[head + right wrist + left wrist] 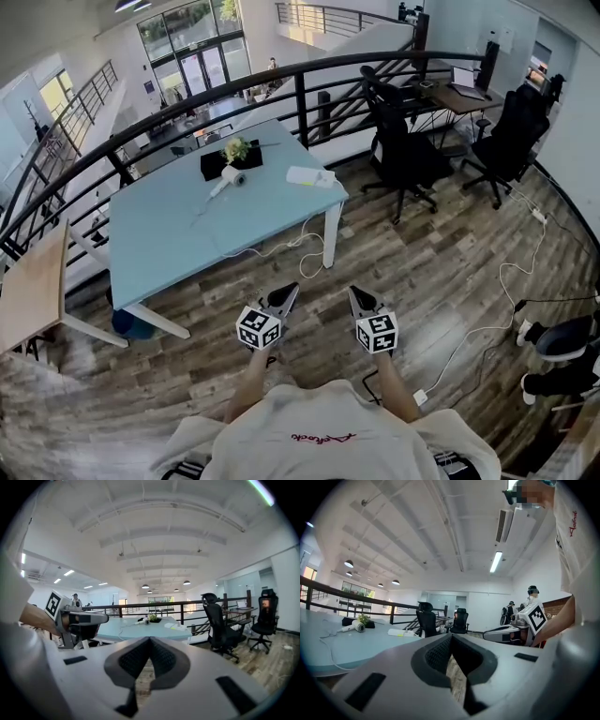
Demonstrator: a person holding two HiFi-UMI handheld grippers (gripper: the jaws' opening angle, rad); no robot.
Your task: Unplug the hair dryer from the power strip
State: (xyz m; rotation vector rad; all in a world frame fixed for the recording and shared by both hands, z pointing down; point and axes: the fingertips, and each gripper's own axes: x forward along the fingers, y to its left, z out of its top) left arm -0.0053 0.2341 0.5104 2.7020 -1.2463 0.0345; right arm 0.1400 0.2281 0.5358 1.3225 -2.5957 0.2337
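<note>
Hair dryer [229, 178] lying on table [159, 234], power strip [309, 176] near

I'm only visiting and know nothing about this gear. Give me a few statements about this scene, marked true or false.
1. The left gripper and the right gripper are both shut and empty. True.
2. The hair dryer lies on the wooden floor. False: it lies on the light blue table.
3. The white power strip sits near a corner of that table. True.
4. The left gripper touches the hair dryer. False: both grippers are over the wooden floor, well short of the table.
5. A white cable hangs off the table's edge. True.
</note>
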